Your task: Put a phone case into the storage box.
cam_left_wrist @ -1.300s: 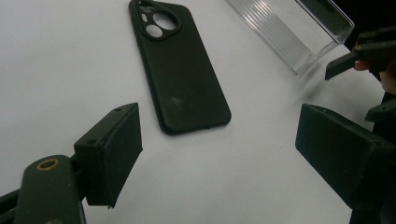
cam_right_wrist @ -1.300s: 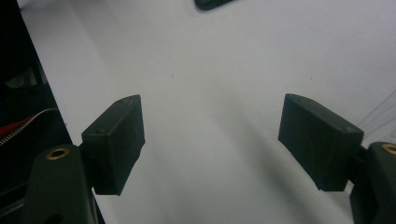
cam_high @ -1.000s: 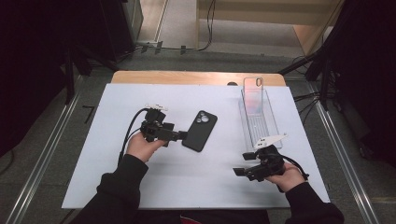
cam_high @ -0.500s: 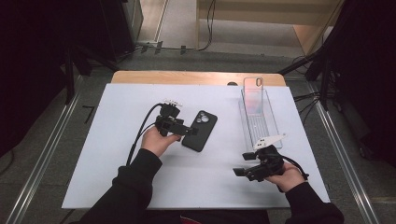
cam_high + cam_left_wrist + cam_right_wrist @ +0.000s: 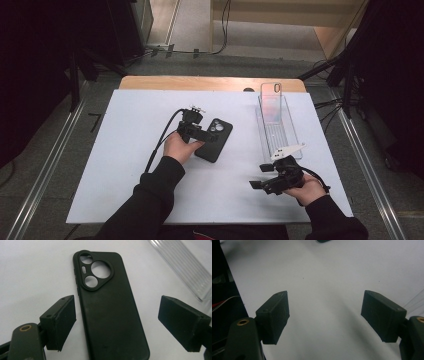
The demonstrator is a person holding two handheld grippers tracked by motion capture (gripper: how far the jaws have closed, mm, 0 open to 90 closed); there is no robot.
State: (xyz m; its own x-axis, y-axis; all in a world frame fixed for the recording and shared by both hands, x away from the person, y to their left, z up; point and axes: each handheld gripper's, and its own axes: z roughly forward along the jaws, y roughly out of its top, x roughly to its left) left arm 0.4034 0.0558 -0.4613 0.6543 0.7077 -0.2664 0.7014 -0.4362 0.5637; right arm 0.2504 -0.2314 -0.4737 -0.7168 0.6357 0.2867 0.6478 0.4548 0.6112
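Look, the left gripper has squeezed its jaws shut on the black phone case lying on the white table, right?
Not quite. In the left gripper view, the left gripper has its jaws open on either side of the black phone case, not squeezing it. The case does lie on the white table.

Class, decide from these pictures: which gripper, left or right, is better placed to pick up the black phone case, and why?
Left. The left gripper has its open jaws on either side of the black phone case. The right gripper is open over bare table, well away from the case.
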